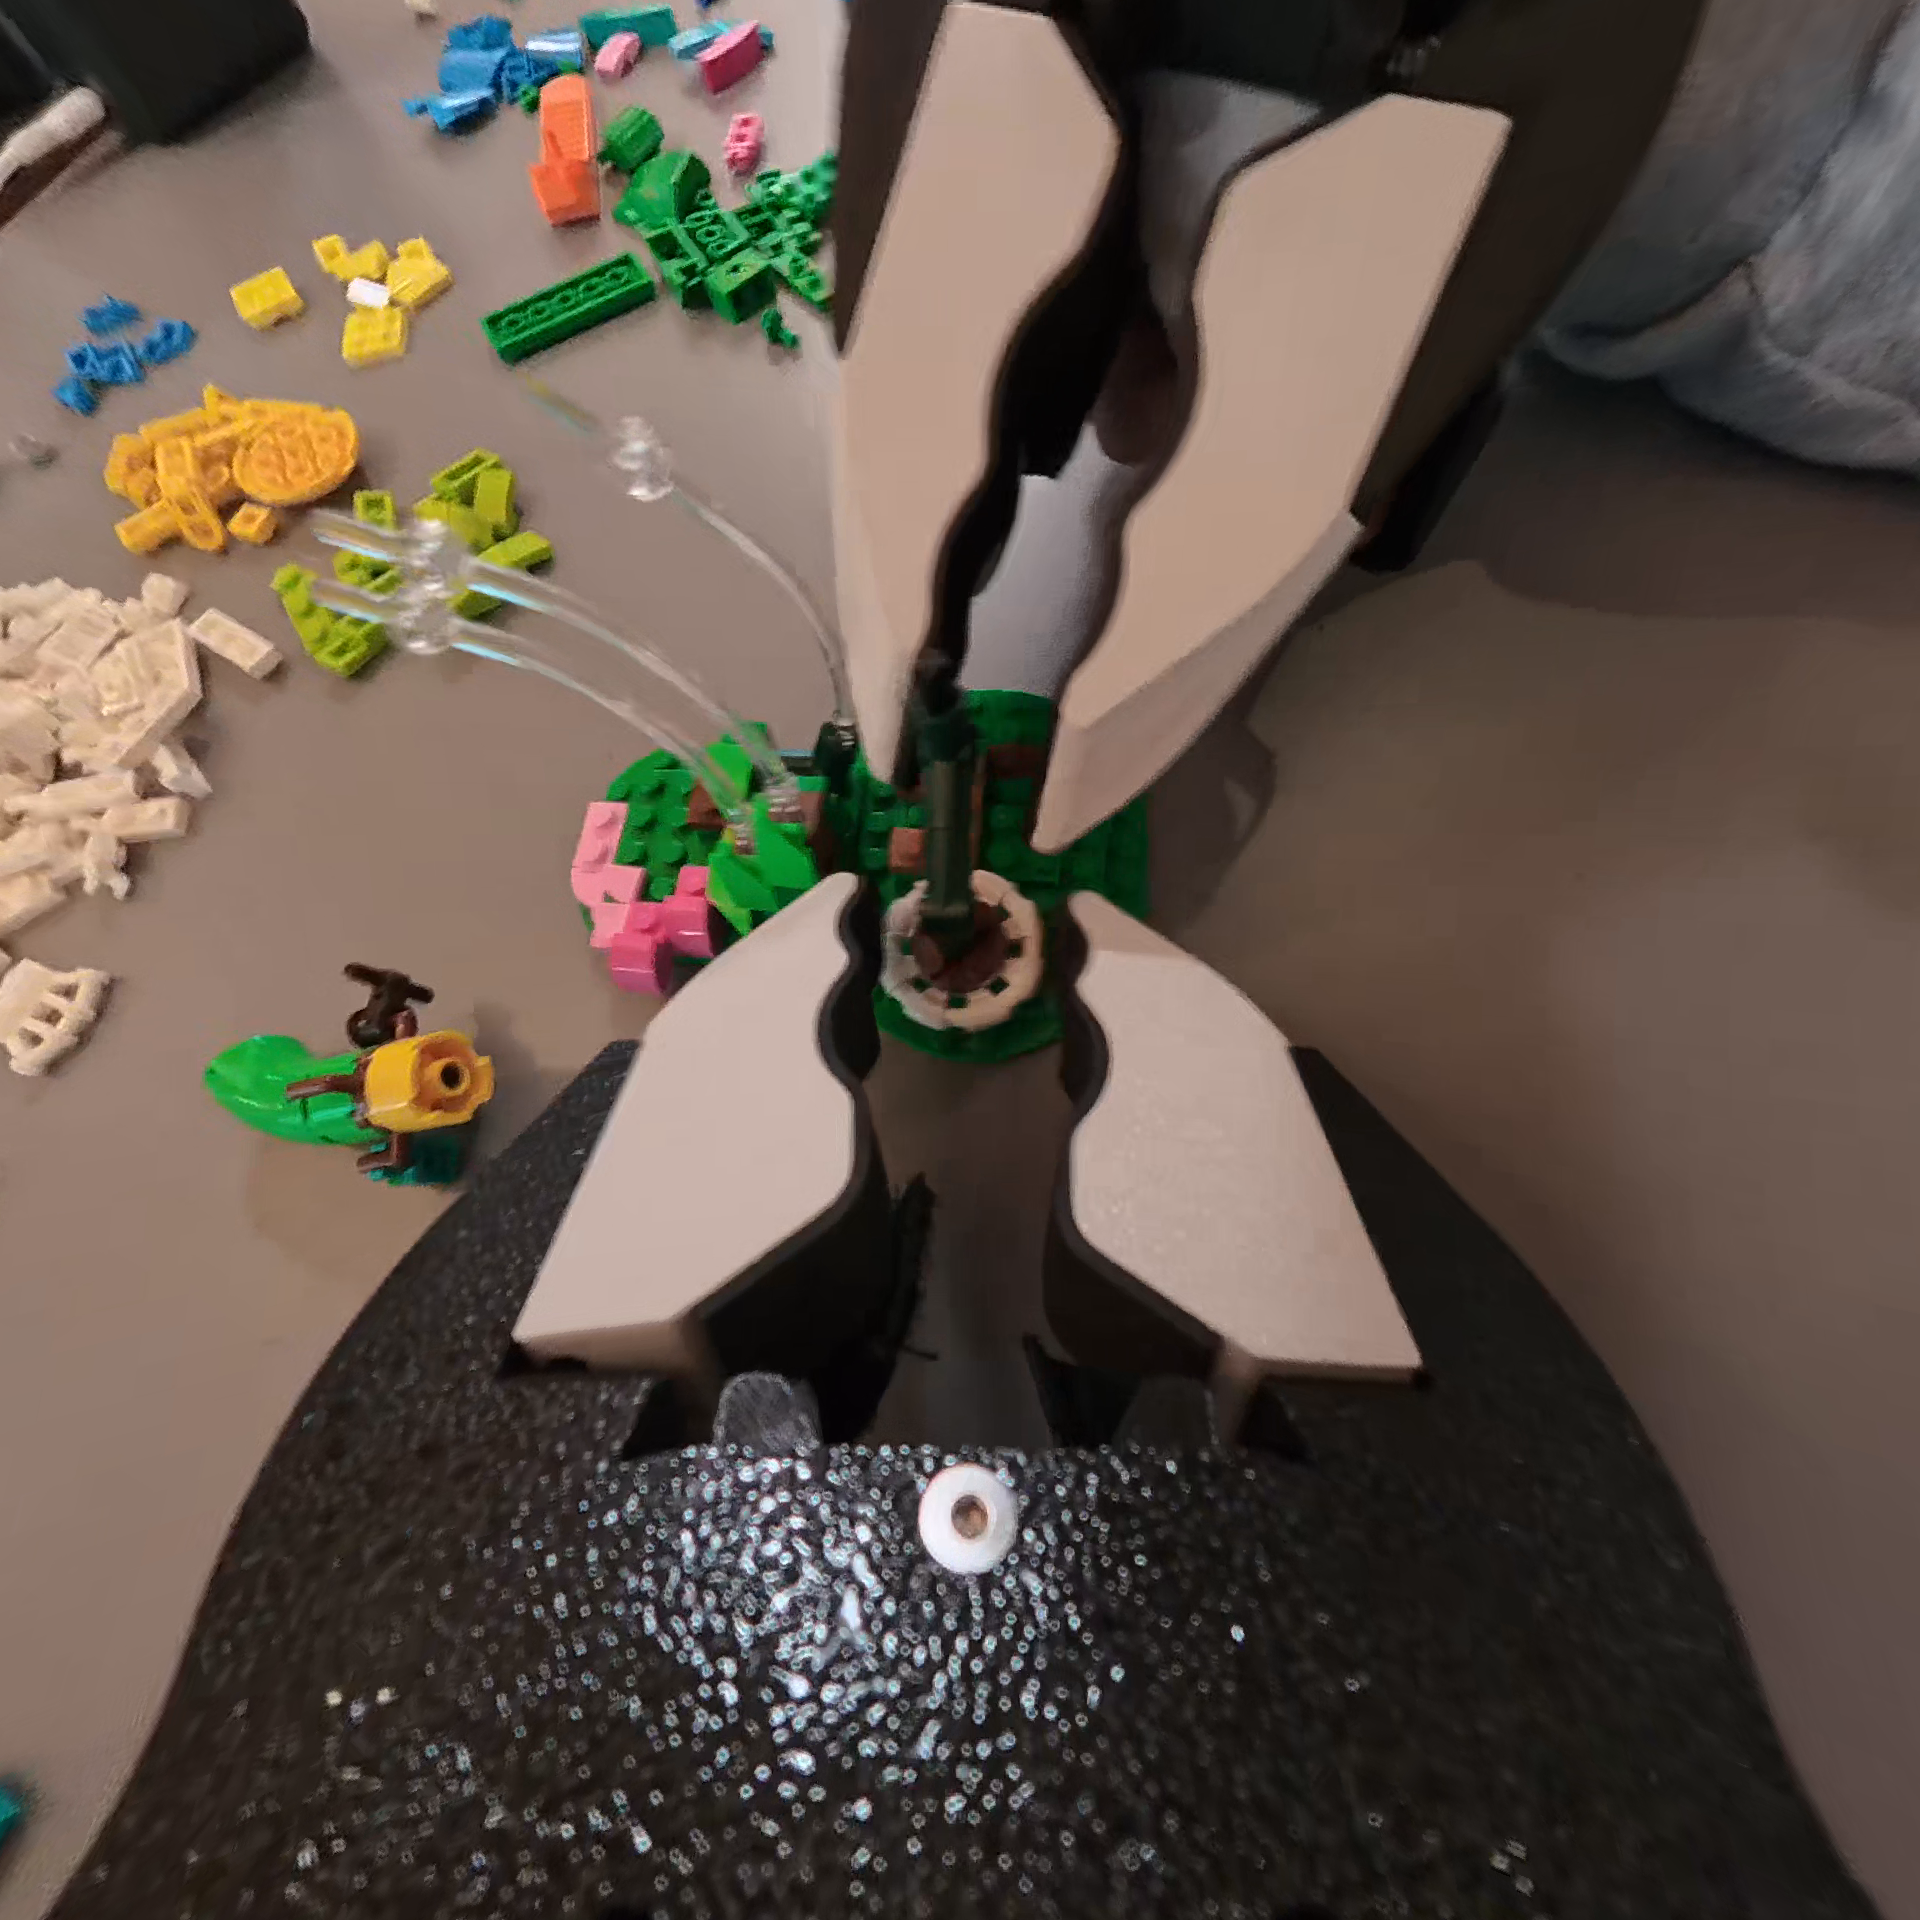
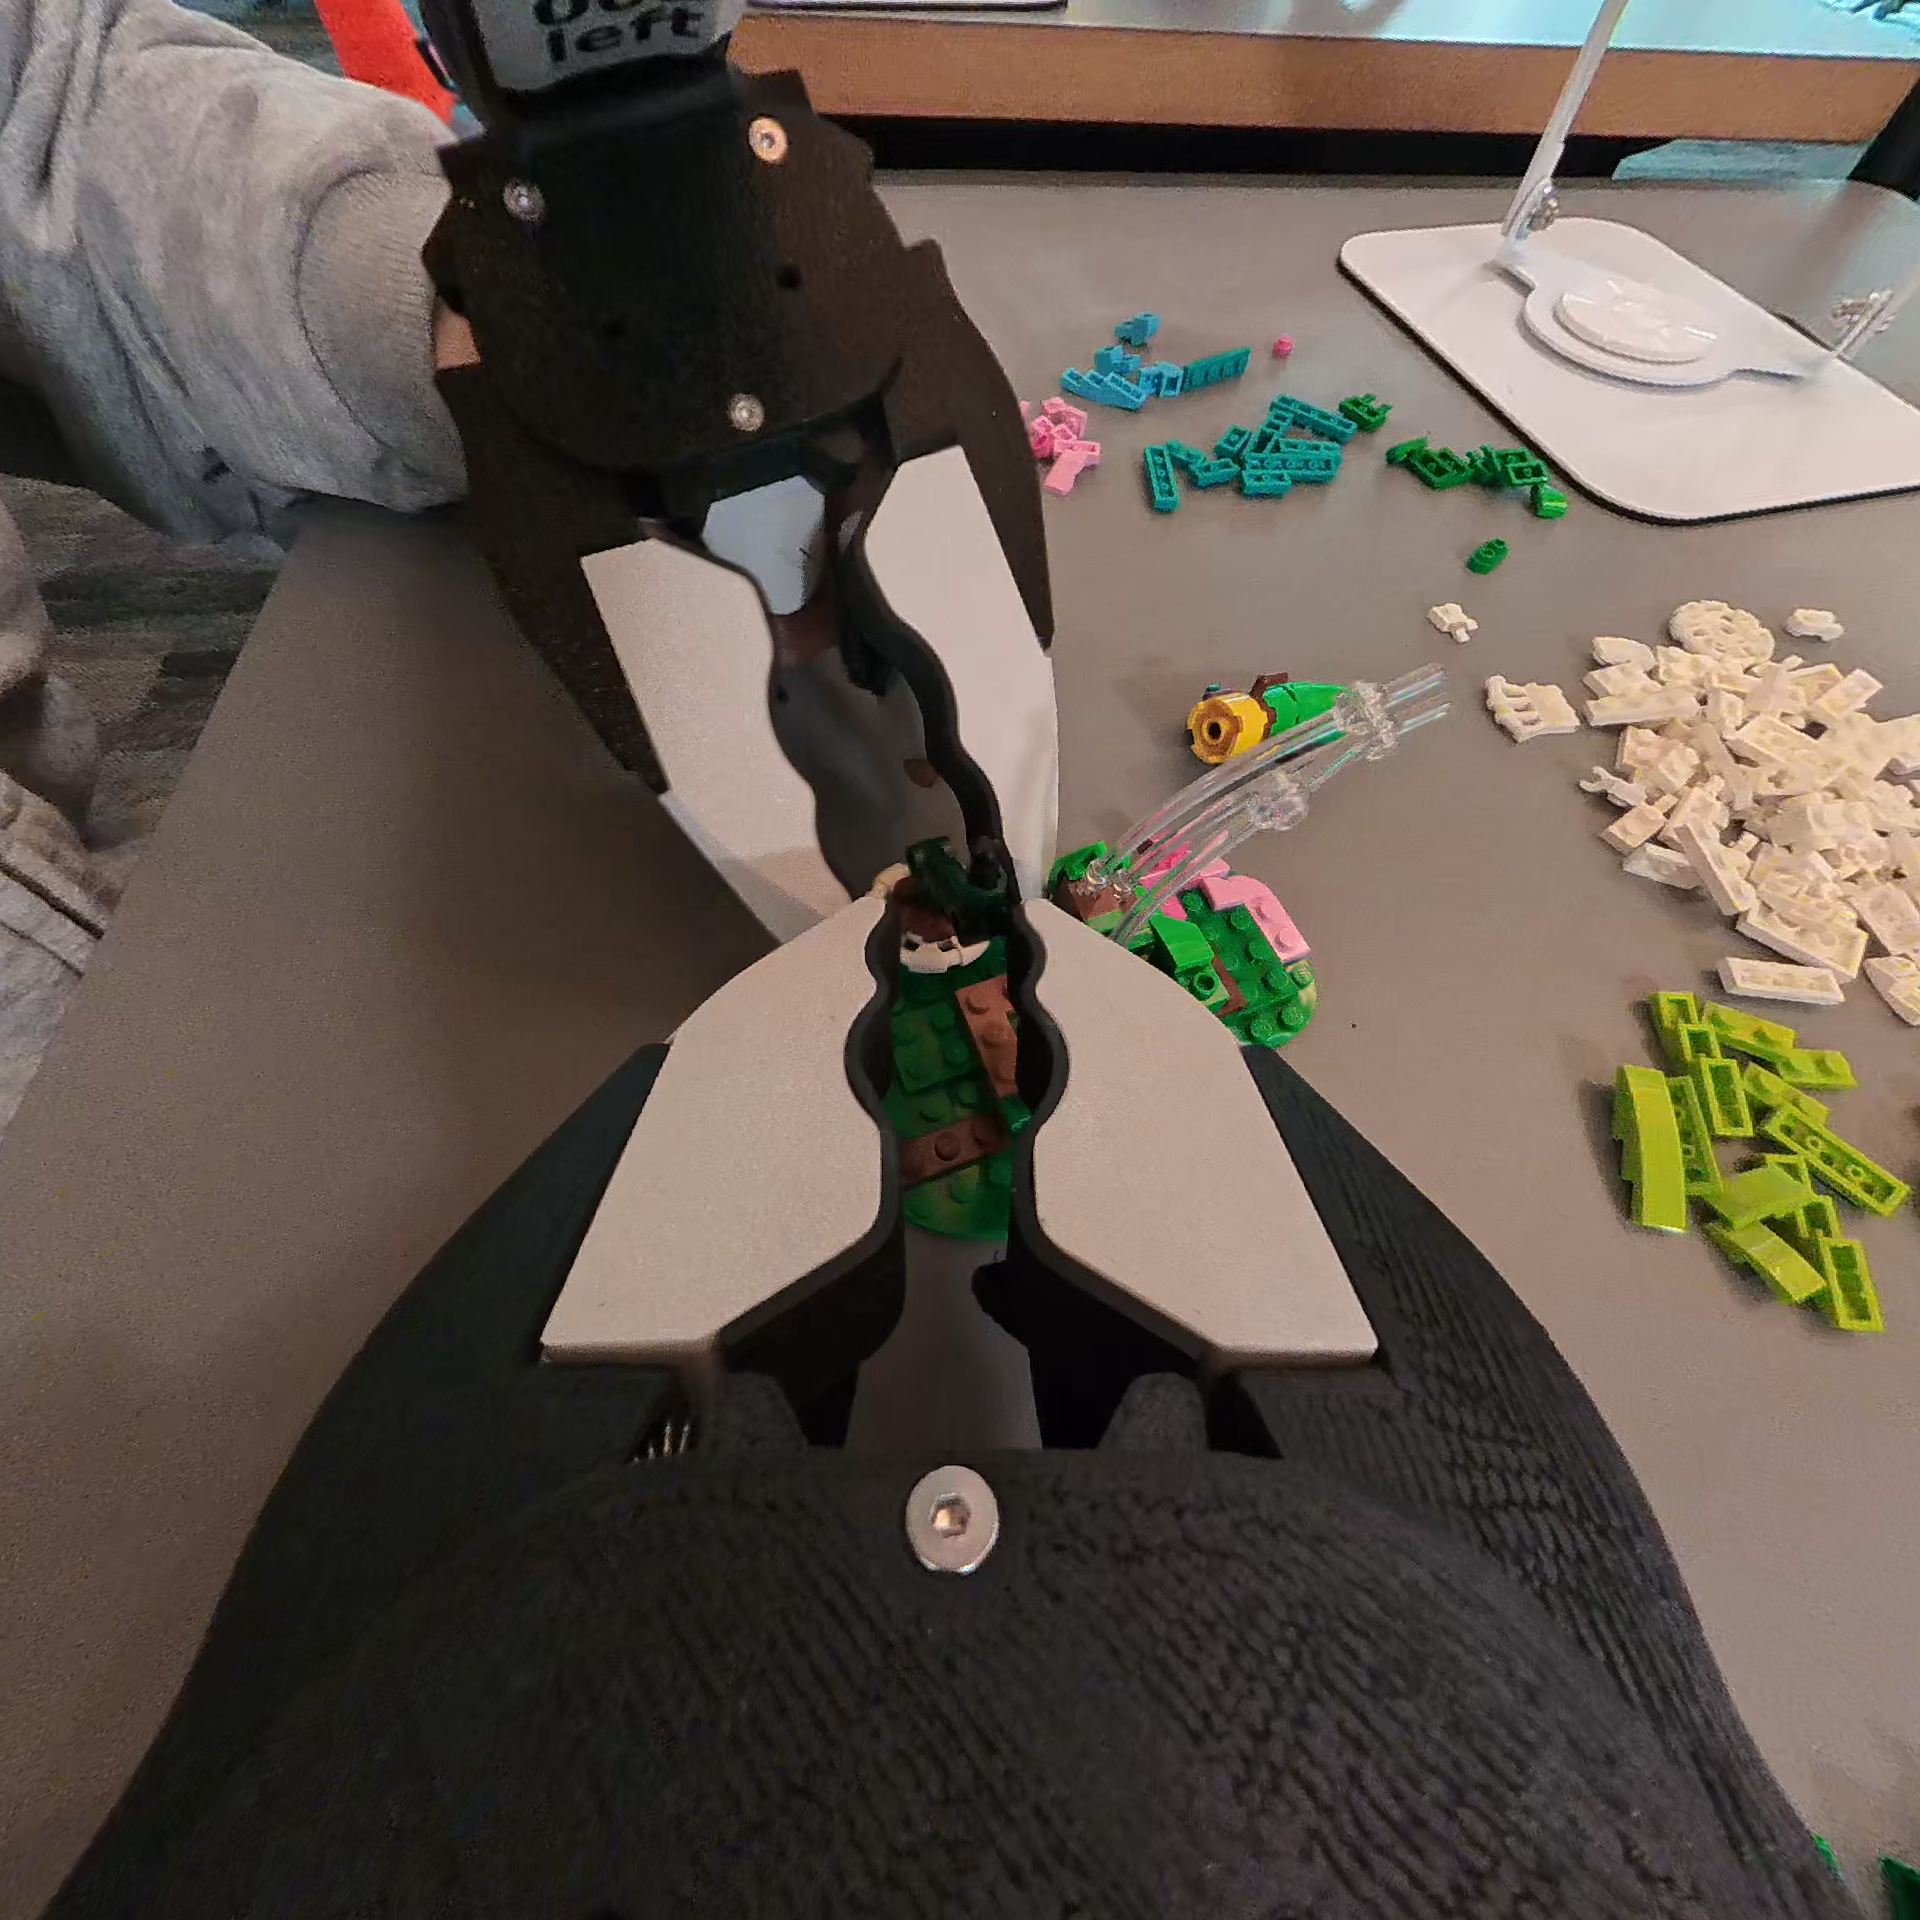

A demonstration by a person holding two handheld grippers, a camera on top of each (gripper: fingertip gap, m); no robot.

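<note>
Two grippers meet over a green brick garden [image 1: 1101, 862] on the grey table [image 1: 1455, 935] — the right gripper [image 2: 951, 914] narrowed around its dark green stem [image 1: 948, 821], apparently steadying it, the left gripper [image 1: 961, 894] parted beside its white-rimmed pot [image 1: 1023, 977].

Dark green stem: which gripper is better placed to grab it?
Right, probably. The right gripper brackets the dark green stem near its top; the left gripper stands open wider, down around the white ring.
</note>
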